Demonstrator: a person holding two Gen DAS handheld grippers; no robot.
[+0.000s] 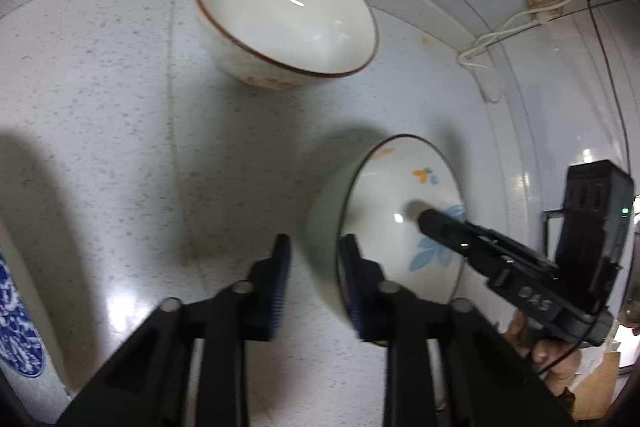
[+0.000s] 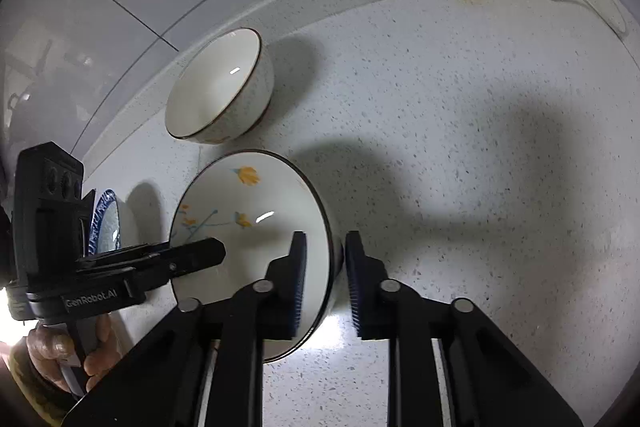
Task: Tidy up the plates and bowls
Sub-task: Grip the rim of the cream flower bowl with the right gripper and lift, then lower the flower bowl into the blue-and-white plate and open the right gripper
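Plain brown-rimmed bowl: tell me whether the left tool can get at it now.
Probably yes. The left tool is open, and bare countertop lies between it and the plain bowl; the flowered bowl sits off to its right.

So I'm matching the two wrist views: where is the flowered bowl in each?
Left wrist: flowered bowl lower right, rim straddled by the left gripper.
Right wrist: lower centre-left, rim between the right gripper's fingers.
Shared landmark: plain brown-rimmed bowl behind it.
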